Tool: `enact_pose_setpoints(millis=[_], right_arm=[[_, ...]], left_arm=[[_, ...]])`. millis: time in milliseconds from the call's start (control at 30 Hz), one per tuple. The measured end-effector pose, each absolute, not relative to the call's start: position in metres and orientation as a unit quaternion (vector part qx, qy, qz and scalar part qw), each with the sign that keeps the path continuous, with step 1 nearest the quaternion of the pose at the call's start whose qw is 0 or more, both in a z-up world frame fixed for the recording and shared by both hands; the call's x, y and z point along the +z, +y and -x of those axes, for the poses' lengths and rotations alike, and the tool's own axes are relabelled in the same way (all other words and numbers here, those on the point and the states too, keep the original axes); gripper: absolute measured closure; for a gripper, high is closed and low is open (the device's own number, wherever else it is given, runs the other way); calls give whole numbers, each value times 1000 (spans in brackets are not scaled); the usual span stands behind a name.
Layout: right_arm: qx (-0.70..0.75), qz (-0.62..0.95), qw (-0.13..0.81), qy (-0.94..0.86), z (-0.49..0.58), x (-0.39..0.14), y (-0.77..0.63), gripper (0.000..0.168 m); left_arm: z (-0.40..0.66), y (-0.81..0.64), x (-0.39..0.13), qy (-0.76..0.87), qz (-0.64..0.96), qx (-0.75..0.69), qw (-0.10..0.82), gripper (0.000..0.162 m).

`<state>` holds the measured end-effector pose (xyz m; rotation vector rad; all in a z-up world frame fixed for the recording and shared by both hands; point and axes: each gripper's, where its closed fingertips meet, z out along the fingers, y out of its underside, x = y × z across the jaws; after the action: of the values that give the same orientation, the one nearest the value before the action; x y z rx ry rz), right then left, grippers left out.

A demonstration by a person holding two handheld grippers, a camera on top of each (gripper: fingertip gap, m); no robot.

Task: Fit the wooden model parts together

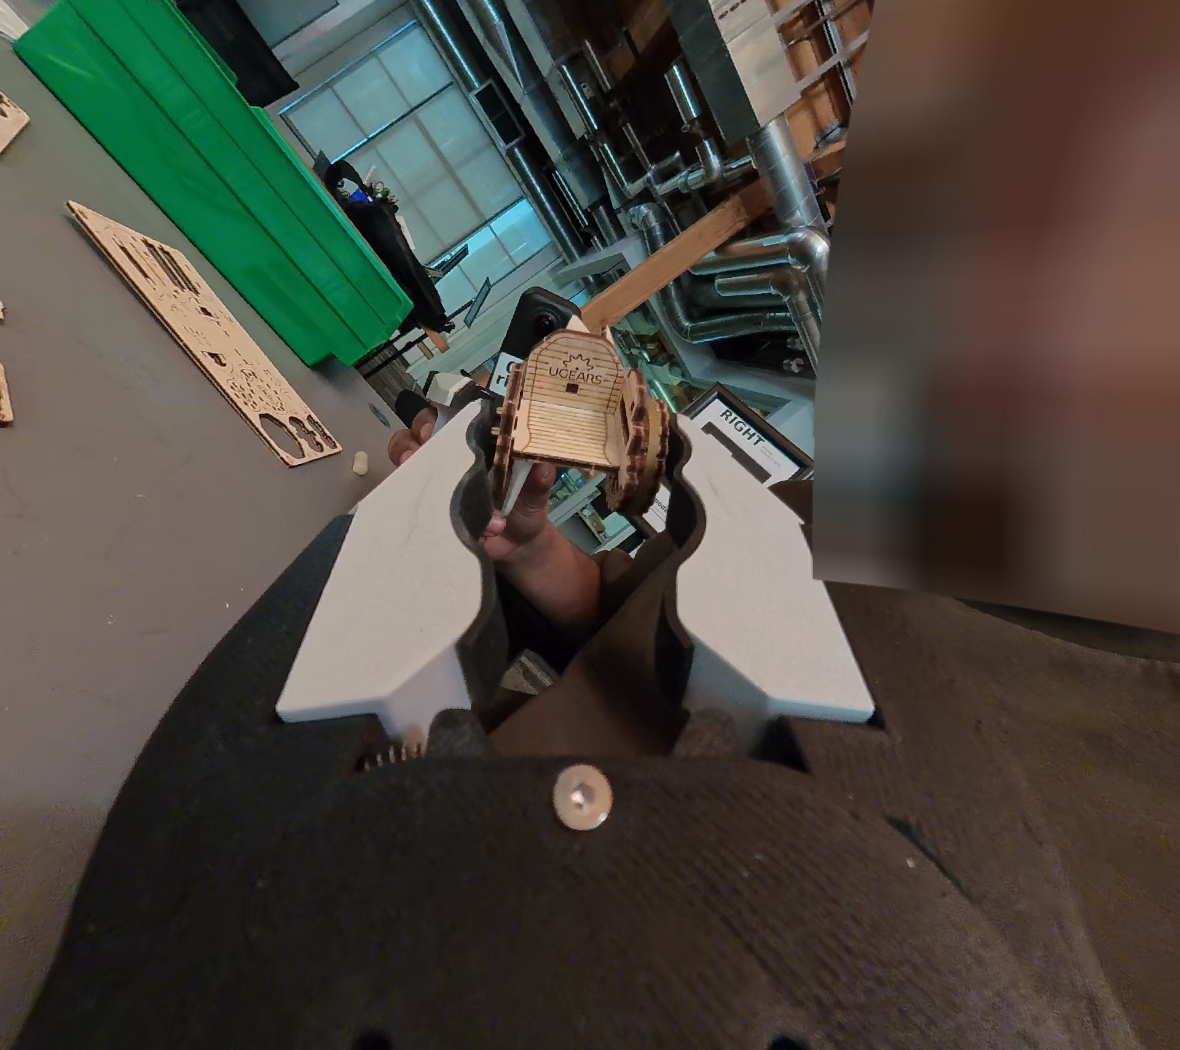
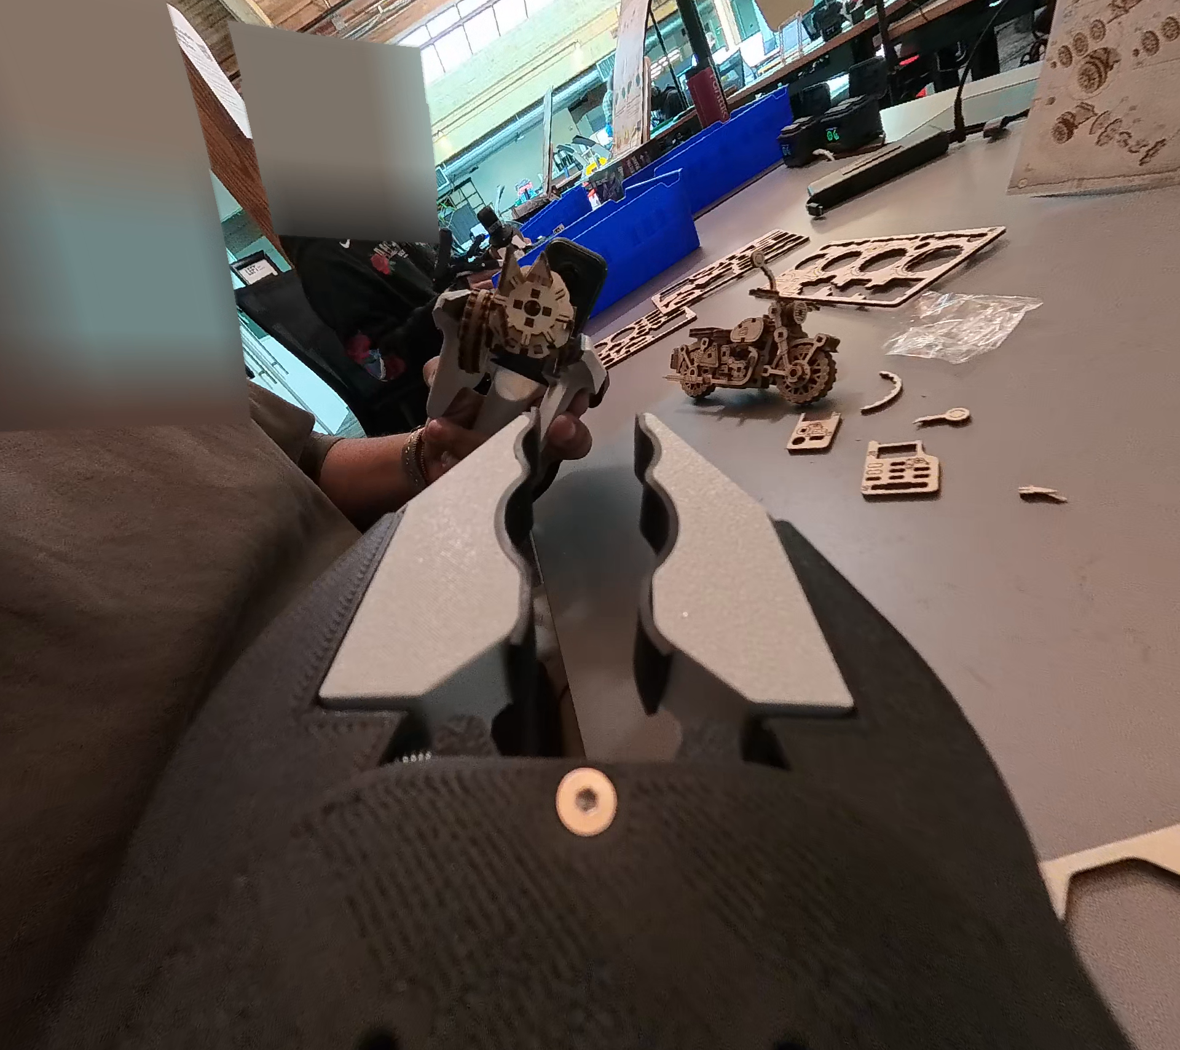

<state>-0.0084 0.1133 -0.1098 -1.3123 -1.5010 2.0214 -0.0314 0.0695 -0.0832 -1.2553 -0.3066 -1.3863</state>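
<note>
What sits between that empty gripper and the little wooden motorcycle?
Nothing visible: only bare table lies between the open right gripper and the motorcycle. Loose wooden pieces lie off that line.

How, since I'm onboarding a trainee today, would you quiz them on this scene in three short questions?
1. True or false: the right gripper is clamped on a wooden part.
2. The wooden motorcycle on the table is: A) standing upright on its wheels, B) lying on its side, C) inside a bin.
3. Which gripper clamps the wheeled wooden seat assembly?

Key
1. False: its jaws stand apart with nothing between them.
2. A.
3. The left gripper.
</note>
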Motion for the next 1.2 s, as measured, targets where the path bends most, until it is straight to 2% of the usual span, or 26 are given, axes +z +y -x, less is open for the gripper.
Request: enact_pose_setpoints(millis=[33, 267, 533, 733, 933, 1200], right_arm=[[704, 457, 150, -523, 8, -110, 113, 141], [717, 447, 140, -516, 6, -104, 110, 140], [790, 452, -20, -413, -1, -85, 104, 127], [778, 463, -85, -417, -4, -95, 88, 116], [782, 450, -90, -422, -7, -94, 81, 136], [774, 438, -56, -454, -8, -95, 78, 144]], left_arm=[[31, 69, -83, -130, 539, -592, 584, 111], [27, 70, -85, -108, 564, -558, 600, 111], [14, 72, -97, -17, 651, -425, 629, 111], [-4, 71, -109, 64, 693, -338, 634, 111], [-8, 70, -107, 63, 687, -356, 630, 111], [-15, 69, -108, 72, 689, -364, 622, 111]])
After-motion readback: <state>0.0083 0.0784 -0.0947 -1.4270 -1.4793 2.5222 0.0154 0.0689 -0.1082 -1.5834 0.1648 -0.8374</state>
